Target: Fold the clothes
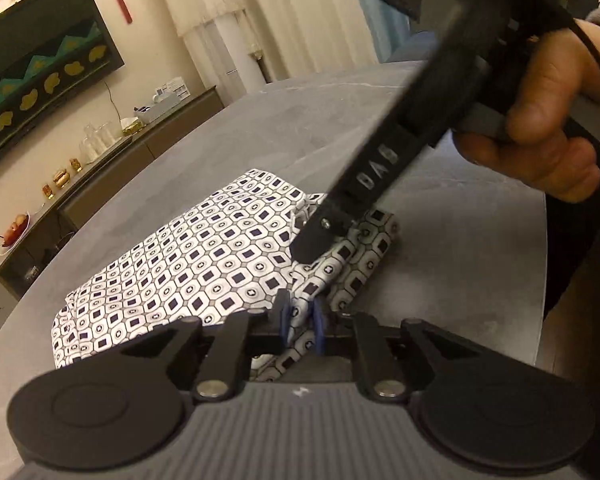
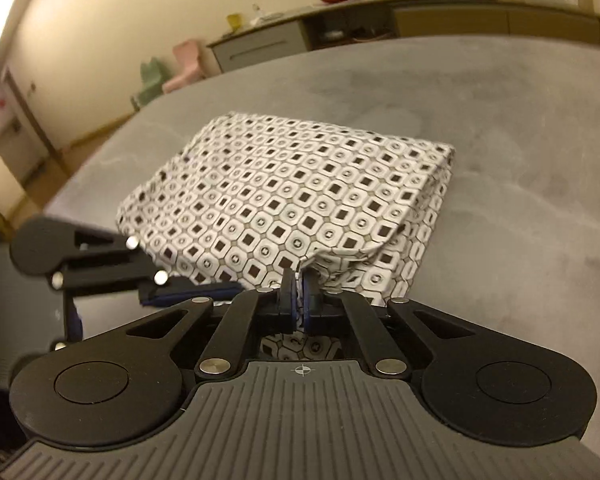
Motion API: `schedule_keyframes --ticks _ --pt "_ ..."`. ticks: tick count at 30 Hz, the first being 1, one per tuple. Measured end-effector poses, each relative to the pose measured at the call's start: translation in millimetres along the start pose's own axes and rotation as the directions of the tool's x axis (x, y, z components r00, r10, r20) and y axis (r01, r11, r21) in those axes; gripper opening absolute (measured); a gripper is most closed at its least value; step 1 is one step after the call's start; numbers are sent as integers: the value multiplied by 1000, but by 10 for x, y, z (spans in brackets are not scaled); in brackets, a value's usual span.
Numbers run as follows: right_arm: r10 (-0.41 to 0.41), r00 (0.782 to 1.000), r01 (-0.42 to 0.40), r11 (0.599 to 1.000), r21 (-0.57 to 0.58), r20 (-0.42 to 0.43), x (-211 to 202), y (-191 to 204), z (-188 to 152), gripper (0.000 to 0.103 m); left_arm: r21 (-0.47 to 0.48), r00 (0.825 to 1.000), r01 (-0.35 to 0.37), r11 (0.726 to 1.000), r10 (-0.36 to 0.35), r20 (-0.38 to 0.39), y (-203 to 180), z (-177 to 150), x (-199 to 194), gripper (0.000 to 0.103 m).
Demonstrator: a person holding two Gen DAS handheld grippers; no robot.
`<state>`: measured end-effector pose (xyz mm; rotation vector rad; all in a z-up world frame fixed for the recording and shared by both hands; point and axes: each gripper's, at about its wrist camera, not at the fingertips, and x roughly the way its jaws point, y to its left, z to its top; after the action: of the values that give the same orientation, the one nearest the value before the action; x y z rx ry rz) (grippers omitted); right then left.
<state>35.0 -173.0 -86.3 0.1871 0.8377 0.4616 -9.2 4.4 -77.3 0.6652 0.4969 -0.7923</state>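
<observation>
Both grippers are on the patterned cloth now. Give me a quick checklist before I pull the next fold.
1. Left gripper shut on the patterned cloth: ok.
2. Right gripper shut on the cloth's near edge: ok.
3. Cloth already folded into a compact stack: ok.
4. Near edge flat: not ok, bunched between the grippers.
5. Bare grey table beyond the cloth to lay the fold: ok.
6. How many layers each gripper holds: cannot tell.

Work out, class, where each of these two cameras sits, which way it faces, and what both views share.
Left wrist: sits on the left gripper, facing along its fingers at the patterned cloth; the right gripper and right hand show.
Right wrist: sits on the right gripper, facing the cloth; the left gripper shows.
Shared: cloth, grey table, sideboard.
</observation>
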Motion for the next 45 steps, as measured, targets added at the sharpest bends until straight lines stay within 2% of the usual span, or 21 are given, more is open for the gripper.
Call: schedule_keyframes --ticks 2,6,8,10,12,14,17,18,22,25,28,30,31,32,34,37,38,40,41,43,45 --pt "18 1000 -17 999 45 -6 -22 -66 -2 0 -6 1000 16 1000 -16 4 28 -15 -52 19" --pt "103 995 -103 973 207 7 -59 -334 -84 0 -59 997 77 995 -75 21 168 -40 -192 19" --pt "146 989 -145 951 274 16 -60 -439 -134 7 -89 996 89 992 -87 31 254 -52 -249 20" --pt "160 986 -163 932 323 37 -98 -502 -122 32 -105 998 58 993 -54 35 373 -50 -282 20" --pt "153 986 -164 927 337 59 -122 -520 -77 38 -150 1000 2 989 1 22 573 -49 -279 22" --pt "143 988 -153 929 337 55 -97 -554 -9 40 -238 997 -82 968 78 -23 870 -46 -195 33" --pt "102 994 -107 948 300 32 -12 -563 170 42 -411 978 -206 888 169 -125 1372 -53 87 35" --pt "95 995 -99 951 291 29 14 -565 226 42 -465 980 -194 864 151 -129 1507 -73 176 35" --pt "136 989 -146 941 304 55 80 -615 314 48 -622 997 -8 783 -44 -67 1815 -175 525 40" --pt "167 985 -170 930 326 40 130 -694 213 49 -691 995 13 723 -75 -60 1884 -198 740 39" --pt "193 981 -191 926 326 27 196 -741 139 52 -762 996 51 645 -90 -10 1984 -279 774 13" --pt "176 984 -171 942 288 9 205 -709 161 48 -827 997 52 561 -74 12 2108 -405 691 7" --pt "157 988 -151 952 266 0 212 -684 169 37 -858 998 51 511 -65 20 2155 -484 648 6" --pt "130 992 -124 962 243 -7 224 -656 170 31 -886 998 50 461 -56 27 2200 -563 605 5" --pt "120 993 -115 966 233 -7 253 -649 165 28 -918 998 49 393 -59 28 2218 -700 582 5" --pt "146 989 -141 954 264 1 266 -697 168 29 -906 999 33 422 -52 12 2144 -669 624 6" --pt "154 988 -149 949 277 4 264 -718 167 30 -902 998 47 430 -59 23 2140 -645 635 10" --pt "181 983 -176 936 304 12 249 -756 160 41 -900 996 72 430 -76 44 2191 -608 643 23" --pt "196 981 -190 929 317 15 249 -764 156 44 -903 995 85 420 -81 56 2207 -591 660 32" --pt "200 979 -197 920 338 27 260 -766 168 51 -905 995 90 415 -75 65 2231 -569 678 39" --pt "179 982 -187 916 355 54 267 -786 220 52 -892 997 66 448 -57 45 2207 -525 729 37"
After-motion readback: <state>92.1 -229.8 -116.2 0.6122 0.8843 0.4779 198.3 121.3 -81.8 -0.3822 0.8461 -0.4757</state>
